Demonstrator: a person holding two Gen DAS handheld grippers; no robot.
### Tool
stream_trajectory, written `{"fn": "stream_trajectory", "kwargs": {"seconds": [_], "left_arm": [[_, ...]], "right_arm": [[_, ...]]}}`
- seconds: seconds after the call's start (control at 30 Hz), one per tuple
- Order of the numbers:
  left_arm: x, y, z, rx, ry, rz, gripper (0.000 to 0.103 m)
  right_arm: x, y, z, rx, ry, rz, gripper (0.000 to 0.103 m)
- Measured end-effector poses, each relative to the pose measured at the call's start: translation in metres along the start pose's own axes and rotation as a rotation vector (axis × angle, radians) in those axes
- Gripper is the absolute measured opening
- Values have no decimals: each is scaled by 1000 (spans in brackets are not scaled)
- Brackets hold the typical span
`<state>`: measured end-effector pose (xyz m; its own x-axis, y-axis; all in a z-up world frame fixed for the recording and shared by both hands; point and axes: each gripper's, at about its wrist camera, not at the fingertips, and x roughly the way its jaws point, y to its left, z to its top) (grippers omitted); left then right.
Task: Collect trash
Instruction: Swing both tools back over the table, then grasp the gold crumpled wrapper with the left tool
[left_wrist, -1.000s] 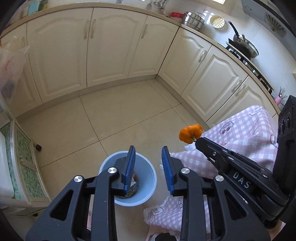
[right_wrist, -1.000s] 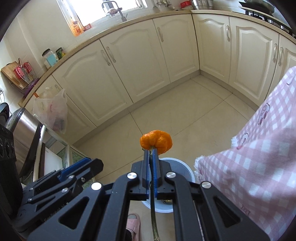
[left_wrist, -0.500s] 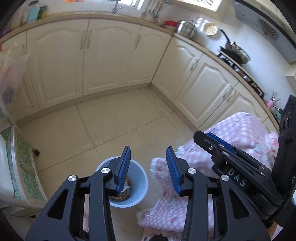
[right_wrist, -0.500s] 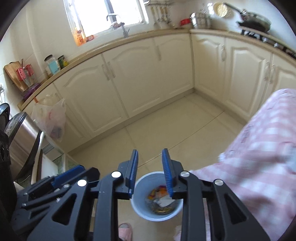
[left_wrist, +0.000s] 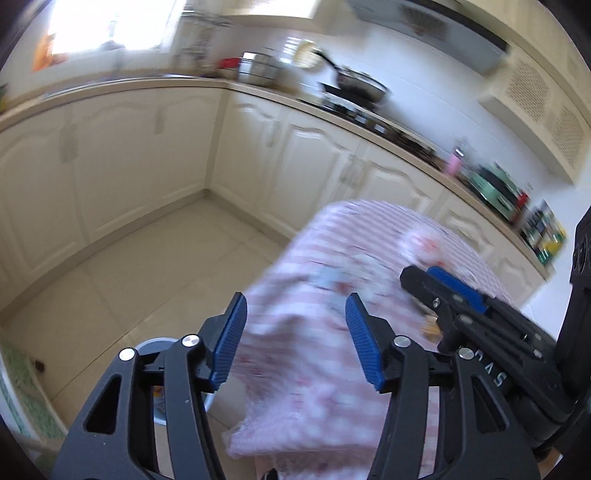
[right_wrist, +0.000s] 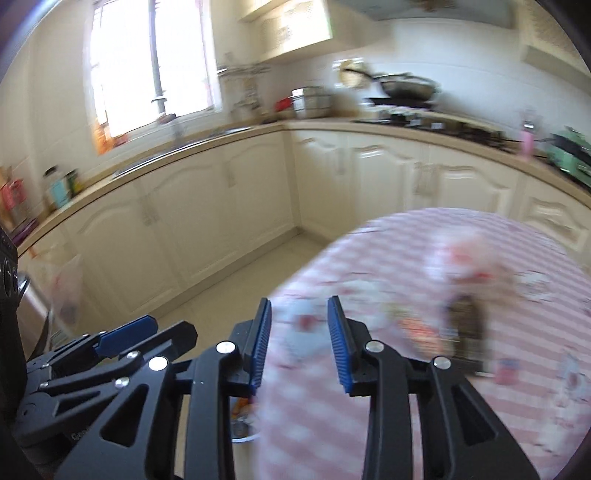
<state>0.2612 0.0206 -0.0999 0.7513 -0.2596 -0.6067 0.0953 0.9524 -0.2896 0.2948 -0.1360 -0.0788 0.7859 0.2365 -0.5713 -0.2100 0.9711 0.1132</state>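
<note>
A blue bin (left_wrist: 155, 345) is seen low and left of centre in the left wrist view, mostly hidden behind the left gripper (left_wrist: 295, 341); in the right wrist view only a sliver of its rim and some colourful scraps inside it show at the bottom, beneath the right gripper (right_wrist: 299, 347). Blurred bits of trash (right_wrist: 465, 325), a dark upright shape among them, are seen on the pink checked tablecloth (right_wrist: 498, 258) at the right of that view; what they are cannot be told. The left gripper's jaws are opening, and nothing is held between them; only the cloth's edge is seen behind the gap. The right gripper's jaws are likewise opening, narrower and empty. Cream cabinets (left_wrist: 147, 166) fill the upper half of both views, with a pan (right_wrist: 406, 86) at the upper right and a window (right_wrist: 155, 62) at the upper left.
</note>
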Motion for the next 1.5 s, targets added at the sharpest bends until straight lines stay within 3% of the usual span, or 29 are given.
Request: {"fn": "stream_trajectory", "kwargs": {"seconds": [0.17,0.33,0.57,0.73,0.77,0.97,1.27,1.5], "left_arm": [[21,-61,-11,104,58,-76,54],[49,-102,-20,165,131,-113,54],[76,-126,-24,194,185,-104,53],[93,-130,-25,204,230,-110,35],[95,-130,-26,209,236,-109,24],[78,-121,-26,204,186,-126,24],[53,-79,-4,102,92,-62,24],[55,-52,6,49,71,-19,24]], "right_arm": [[-31,-78,-12,94,-7,-111,35],[-40,-129,-28,168,24,-162,36],[-34,-157,-39,226,49,-165,36],[-26,-160,-38,237,62,-140,37],[-24,-160,-38,237,64,-137,37],[-11,-159,-36,251,77,-104,40],[22,-142,-21,230,119,-63,45],[47,-133,-15,218,175,-80,46]]}}
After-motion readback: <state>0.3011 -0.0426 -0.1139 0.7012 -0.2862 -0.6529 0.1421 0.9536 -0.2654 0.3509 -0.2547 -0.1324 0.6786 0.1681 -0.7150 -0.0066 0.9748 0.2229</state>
